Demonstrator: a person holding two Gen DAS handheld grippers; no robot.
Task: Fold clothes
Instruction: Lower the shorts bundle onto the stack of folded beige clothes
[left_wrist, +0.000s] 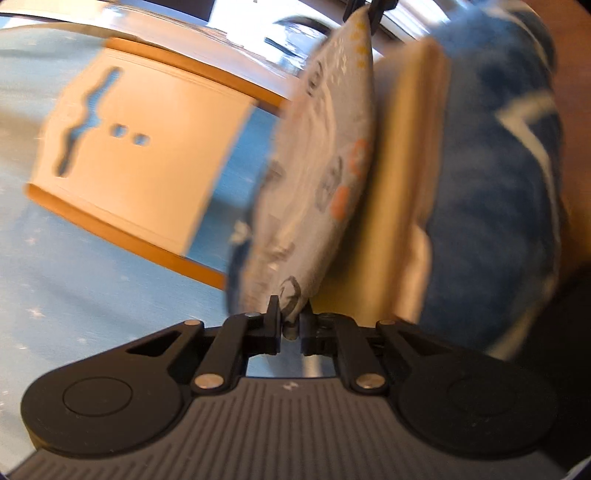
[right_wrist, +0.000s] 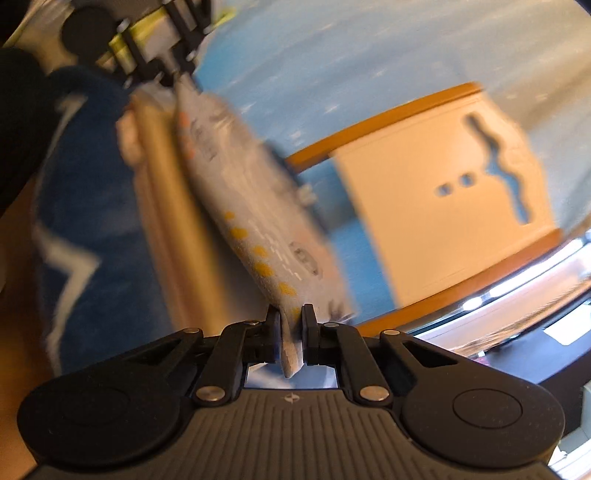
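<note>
Both frames are pretty motion-blurred, so fine detail is a bit mushy. The left gripper (left_wrist: 290, 325) has its jaws clenched on one end of a small light-grey printed garment (left_wrist: 317, 177) with orange and dark grey motifs. In the left wrist view the fabric runs from bottom centre up to the top edge, where the right gripper (left_wrist: 369, 7) pinches the other end. So the cloth is stretched taut between the two, lifted off the light blue worktop cover (left_wrist: 74, 277).

The right wrist view shows the same thing mirrored: right gripper (right_wrist: 291, 325) clamped on the garment (right_wrist: 258, 206), with a row of yellow dots near the jaws, and the left gripper (right_wrist: 173, 70) at upper left.

Behind the cloth lies a cream folding board with orange edges and wavy cut-out slots (left_wrist: 140, 147) (right_wrist: 443, 192). A person in a fuzzy dark blue top with white zigzags (left_wrist: 498, 184) (right_wrist: 92, 184) fills the side of each frame.
</note>
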